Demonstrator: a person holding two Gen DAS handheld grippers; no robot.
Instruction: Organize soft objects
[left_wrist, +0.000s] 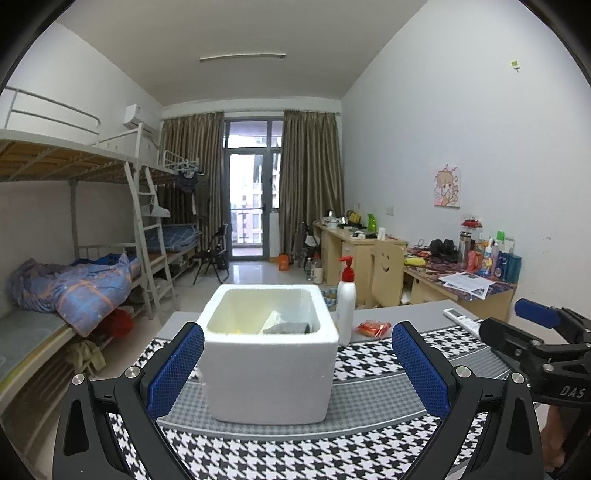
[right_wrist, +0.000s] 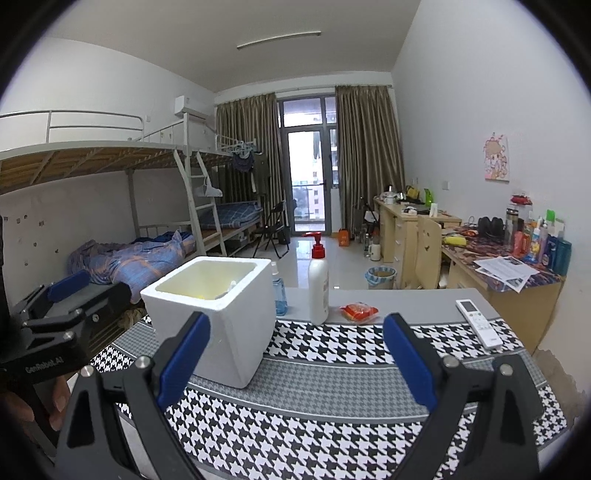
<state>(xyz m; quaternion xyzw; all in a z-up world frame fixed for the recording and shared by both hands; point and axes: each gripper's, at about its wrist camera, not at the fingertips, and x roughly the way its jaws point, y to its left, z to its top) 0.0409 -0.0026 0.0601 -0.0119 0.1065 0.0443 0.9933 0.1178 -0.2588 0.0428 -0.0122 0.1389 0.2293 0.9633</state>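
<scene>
Left gripper (left_wrist: 297, 363) wide open, empty, straddling white square foam box (left_wrist: 271, 373) on houndstooth cloth (left_wrist: 373, 363). Right gripper (right_wrist: 295, 360) likewise spread, holding nothing. Grey and pale soft items (left_wrist: 286, 325) inside box. Judged nearly done; red crinkly packet (right_wrist: 359, 311) beside white pump bottle (right_wrist: 318, 284) possibly left.

**Soft daylight, heavy fisheye bend**

Both views are evenly and moderately bright. Daylight enters through the glass balcony door (left_wrist: 254, 192) at 12 o'clock, where the panes are blown out to near white and detail outside is washed. The long ceiling tube lamp (left_wrist: 242, 57) looks unlit. Pale glare lies on the glossy tiled floor (left_wrist: 255, 271) below the door. Shadows are faint and diffuse; the white foam box (left_wrist: 271, 354) casts only a soft one on the houndstooth-patterned surface (left_wrist: 369, 443). Straight walls bow outward, and black vignette fills every corner. Focus is fair at centre, softer toward the rims.
</scene>
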